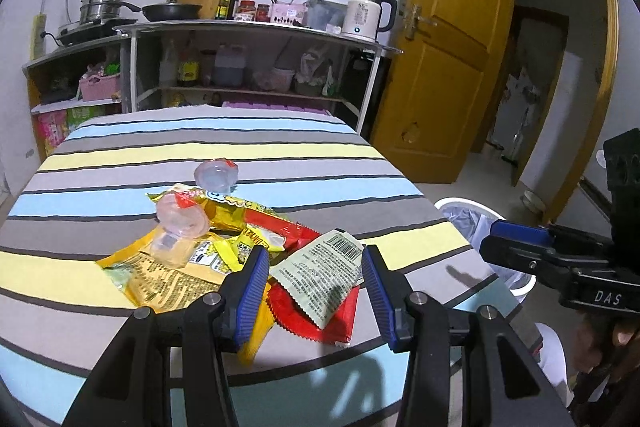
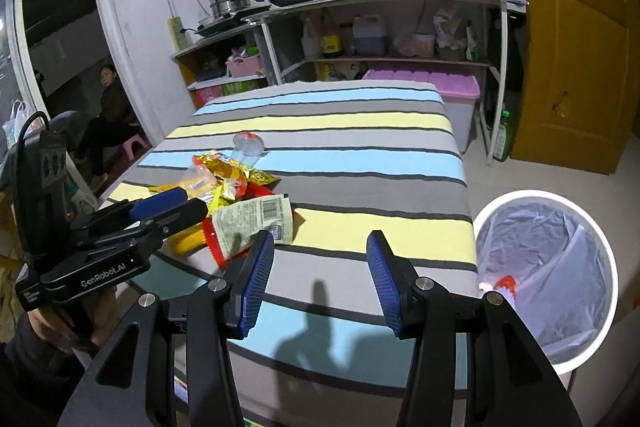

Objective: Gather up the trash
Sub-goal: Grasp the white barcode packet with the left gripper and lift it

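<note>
A: Blue pads of the left gripper (image 1: 316,291) sit closest, spread wide with nothing pinched. What lies ahead of them?

B: Largest first: the striped table (image 1: 240,147) runs away from both tools. On it, the trash heap (image 1: 208,247) sits just beyond the left pads and a little to their left. Off the table's near right corner, below its top, stands the lined bin (image 2: 544,275).

A: And the right gripper (image 2: 320,279)?

B: Also spread, empty. Only bare cloth lies between its pads; the heap is ahead and off to its left, the bin close on its right.

A: So which hand is nearer the trash?

B: Left, I judge. The pale barcode wrapper (image 1: 320,275) lies almost between its pads, on top of a red wrapper (image 1: 316,319), long axis running away and slightly rightward.

A: Smaller bits?

B: Two clear cups (image 1: 182,223) sit further back in the heap, beyond the left pad.
</note>
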